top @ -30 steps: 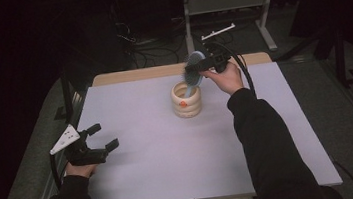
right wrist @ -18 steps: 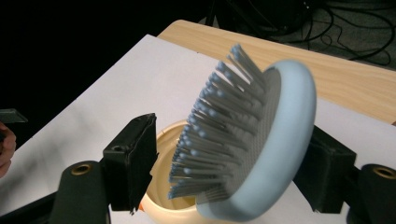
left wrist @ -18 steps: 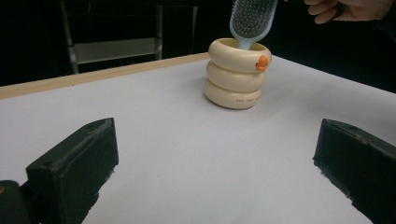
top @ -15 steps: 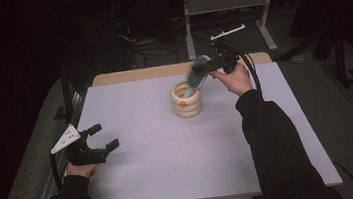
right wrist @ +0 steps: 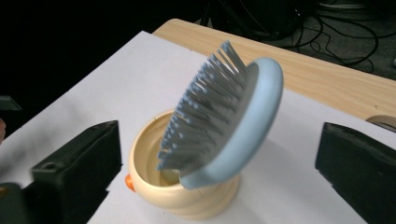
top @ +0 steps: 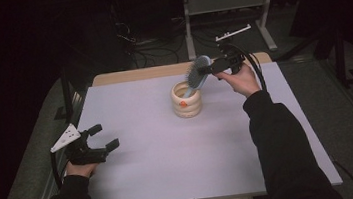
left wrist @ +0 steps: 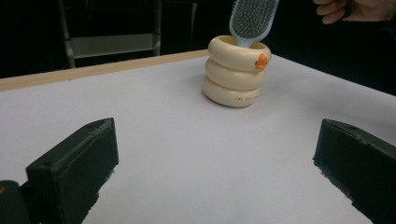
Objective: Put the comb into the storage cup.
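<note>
the right hand-held gripper is seen with its jaws spread wide on either side of the brush; they have just been opening, and the brush stands between them without being pressed by either pad, so it is judged released. the brush has been set handle-down in the cup, with its bristled head leaning out over the rim toward the right hand-held gripper. the cup stands on the tabletop near the far edge. the left hand-held gripper is held open and empty over the near left corner, well apart from the cup. the placing is judged done; only the withdrawal of the right hand-held gripper seems left, provided the brush is not tipped.
</note>
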